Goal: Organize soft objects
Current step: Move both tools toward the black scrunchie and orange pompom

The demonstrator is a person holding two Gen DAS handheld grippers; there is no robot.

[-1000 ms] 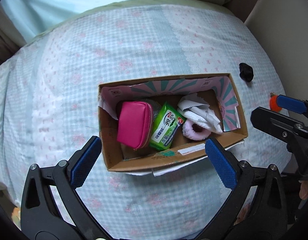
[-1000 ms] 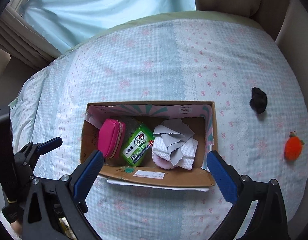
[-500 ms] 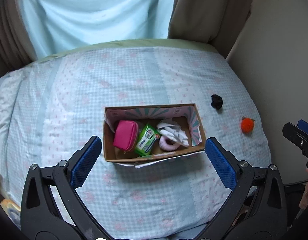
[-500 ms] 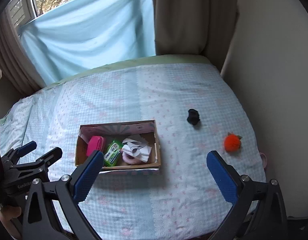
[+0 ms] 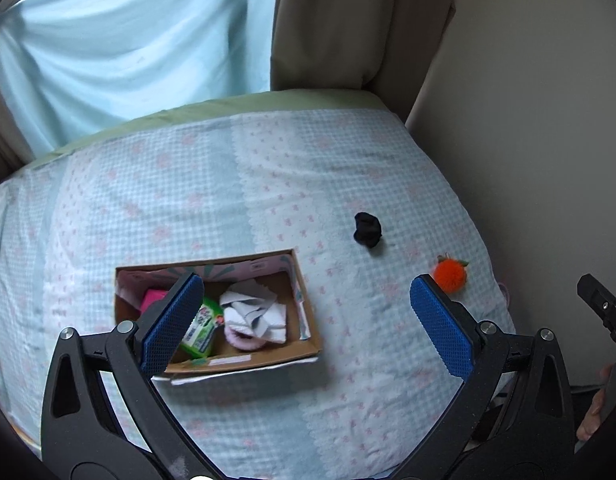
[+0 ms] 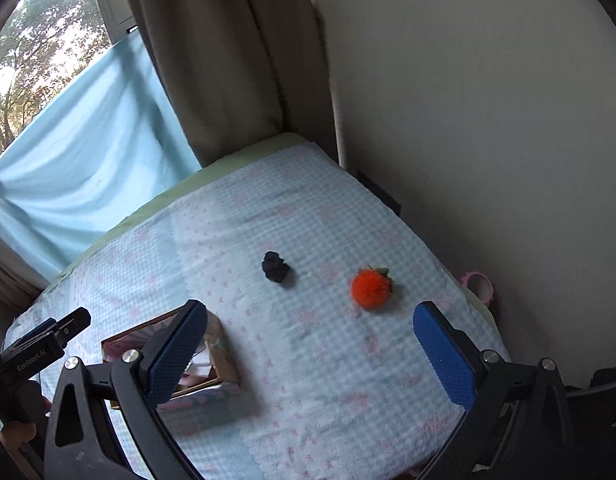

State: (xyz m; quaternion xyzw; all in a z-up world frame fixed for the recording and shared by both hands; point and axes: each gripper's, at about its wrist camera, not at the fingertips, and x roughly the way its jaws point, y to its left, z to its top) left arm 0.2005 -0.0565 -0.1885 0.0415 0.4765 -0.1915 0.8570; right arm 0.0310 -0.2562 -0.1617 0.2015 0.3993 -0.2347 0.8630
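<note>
An open cardboard box [image 5: 308,332] sits on the checked bedspread and holds a pink pouch [image 5: 152,298], a green wipes pack [image 5: 202,330], white cloths [image 5: 254,312] and a pink ring [image 5: 244,342]. The box also shows in the right wrist view [image 6: 222,354]. A black fabric lump [image 5: 367,230] [image 6: 275,266] and an orange fluffy ball [image 5: 450,274] [image 6: 369,288] lie loose on the bed to the box's right. My left gripper [image 5: 306,326] is open and empty, high above the bed. My right gripper [image 6: 309,354] is open and empty, also high.
The bed [image 5: 268,184] ends at a beige wall [image 6: 487,120] on the right. A blue sheet [image 5: 128,48] and a beige curtain [image 5: 359,20] hang behind it. A pink ring [image 6: 477,286] lies between bed and wall.
Both grippers have risen and pulled back from the box, and both views have swung right toward the black lump and the orange ball. Both stay open and empty.
</note>
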